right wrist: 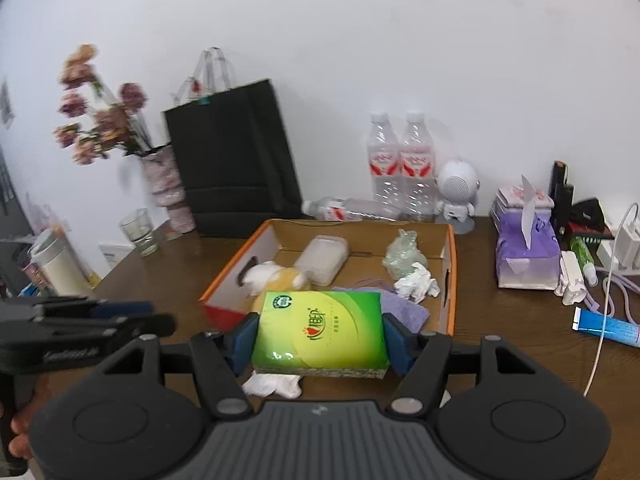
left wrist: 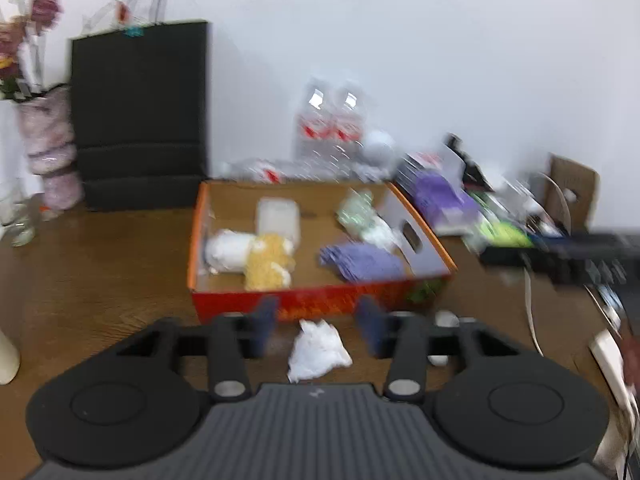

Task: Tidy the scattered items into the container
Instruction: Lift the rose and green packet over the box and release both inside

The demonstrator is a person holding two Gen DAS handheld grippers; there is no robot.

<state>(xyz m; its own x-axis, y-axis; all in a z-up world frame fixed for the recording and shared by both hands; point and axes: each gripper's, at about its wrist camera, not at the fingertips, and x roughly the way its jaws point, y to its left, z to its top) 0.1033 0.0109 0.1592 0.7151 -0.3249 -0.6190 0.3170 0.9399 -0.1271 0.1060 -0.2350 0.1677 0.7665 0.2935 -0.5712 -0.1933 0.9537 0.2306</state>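
An open orange cardboard box [left wrist: 200,216] [right wrist: 451,280] sits on the brown table. It holds a white plastic case [right wrist: 324,258], a white and yellow plush toy [left wrist: 256,256], a purple cloth [left wrist: 360,258] and crumpled wrappers [right wrist: 404,254]. My right gripper [right wrist: 320,338] is shut on a green tissue pack [right wrist: 320,330], held above the box's near edge. My left gripper [left wrist: 316,322] is open, its fingers either side of a crumpled white tissue [left wrist: 318,350] lying on the table in front of the box. The left gripper also shows at the left of the right wrist view [right wrist: 120,316].
A black bag [right wrist: 232,160], a flower vase [right wrist: 164,180], a glass [right wrist: 138,232] and water bottles [right wrist: 400,164] stand behind the box. To the right are a purple tissue pack [right wrist: 526,256], a blue tube [right wrist: 604,328], cables and chargers.
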